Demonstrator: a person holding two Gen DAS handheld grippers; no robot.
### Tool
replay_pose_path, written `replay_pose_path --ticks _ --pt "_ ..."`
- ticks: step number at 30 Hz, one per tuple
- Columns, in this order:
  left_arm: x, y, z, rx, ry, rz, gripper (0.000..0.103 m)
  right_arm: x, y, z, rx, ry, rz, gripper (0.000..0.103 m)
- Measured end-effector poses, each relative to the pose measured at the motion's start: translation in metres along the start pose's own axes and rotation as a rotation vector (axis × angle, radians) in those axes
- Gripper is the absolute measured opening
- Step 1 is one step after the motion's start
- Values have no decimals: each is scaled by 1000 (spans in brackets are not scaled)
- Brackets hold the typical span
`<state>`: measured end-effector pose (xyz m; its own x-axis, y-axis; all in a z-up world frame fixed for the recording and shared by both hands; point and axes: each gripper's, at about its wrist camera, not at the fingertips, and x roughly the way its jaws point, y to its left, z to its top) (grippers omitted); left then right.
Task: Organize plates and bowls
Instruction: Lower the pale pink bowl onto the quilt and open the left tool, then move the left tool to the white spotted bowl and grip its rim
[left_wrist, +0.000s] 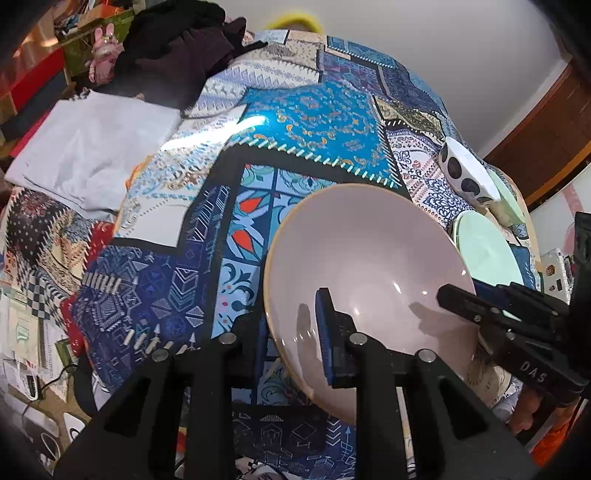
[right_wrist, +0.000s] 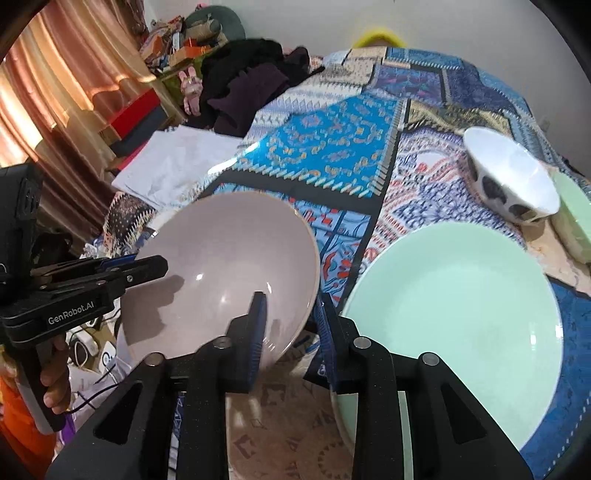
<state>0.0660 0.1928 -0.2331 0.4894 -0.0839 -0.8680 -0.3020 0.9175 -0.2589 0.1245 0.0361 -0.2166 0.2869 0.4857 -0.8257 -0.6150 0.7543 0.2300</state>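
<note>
Left claw (left_wrist: 295, 332) pinching near rim of pink bowl (left_wrist: 369, 266), held tilted above patterned bed cover (left_wrist: 314, 122). Right claw (right_wrist: 291, 332) pinching same bowl's opposite rim. Bowl empty. Green plate (right_wrist: 454, 295) just right, empty; spotted bowl (right_wrist: 513, 177) farther right.

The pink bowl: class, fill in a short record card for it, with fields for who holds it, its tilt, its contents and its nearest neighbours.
Item: pink bowl
Held by: left tongs and right tongs, each with one finger inside and one outside the rim
Tilt: tipped, its opening turned toward both cameras
Contents: nothing inside
Below: patterned cloth
Nearest neighbour: green plate, flat on the cloth to its right
Further back: spotted bowl
</note>
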Motion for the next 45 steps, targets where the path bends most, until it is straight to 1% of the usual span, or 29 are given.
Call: replay_pose_path --ticks 2,6,10,13,15,17,19,21,23,24,27,30,33,36,38,41,42,45 --pt "-8 -2 0 8 -15 16 24 -9 0 1 -6 -23 -5 28" --pt "-24 -7 0 25 -49 40 35 -27 -5 0 -15 -66 -14 34" --pt "-44 -20 1 70 -97 68 37 -47 -18 -3 -9 -111 -26 40" --pt "-57 -37 4 101 -131 63 40 -62 -32 -5 9 -149 -46 44" --pt "-65 -50 8 123 -157 56 45 -71 -43 -5 20 -170 -59 46" --pt "-70 -65 12 144 -177 44 46 -80 -53 -6 30 -190 -74 48" --pt "-72 -80 17 164 -190 30 50 -90 -67 -6 40 -217 -103 54" --pt "-72 -96 23 177 -200 10 56 -96 -78 -7 50 -239 -126 57" --pt "-70 -110 30 185 -207 -3 62 -101 -93 -7 65 -252 -149 57" --pt "-68 -116 33 190 -210 -6 66 -104 -100 -7 74 -255 -160 58" --pt "-59 -137 47 207 -215 -6 72 -105 -125 -5 111 -259 -182 58" --pt "-45 -157 63 218 -194 -14 76 -102 -150 0 148 -254 -196 58" --pt "-29 -172 80 226 -161 -33 77 -98 -165 5 165 -252 -218 58" --pt "-10 -186 96 235 -143 -29 77 -91 -180 12 178 -250 -239 58" --pt "4 -192 107 236 -118 -38 77 -84 -188 17 188 -246 -243 58" --pt "30 -201 125 230 -63 -53 77 -72 -199 24 209 -234 -238 58" --pt "41 -206 131 231 -44 -50 77 -68 -203 26 215 -229 -232 58" --pt "64 -216 142 256 -22 -26 77 -55 -212 34 227 -211 -215 58"
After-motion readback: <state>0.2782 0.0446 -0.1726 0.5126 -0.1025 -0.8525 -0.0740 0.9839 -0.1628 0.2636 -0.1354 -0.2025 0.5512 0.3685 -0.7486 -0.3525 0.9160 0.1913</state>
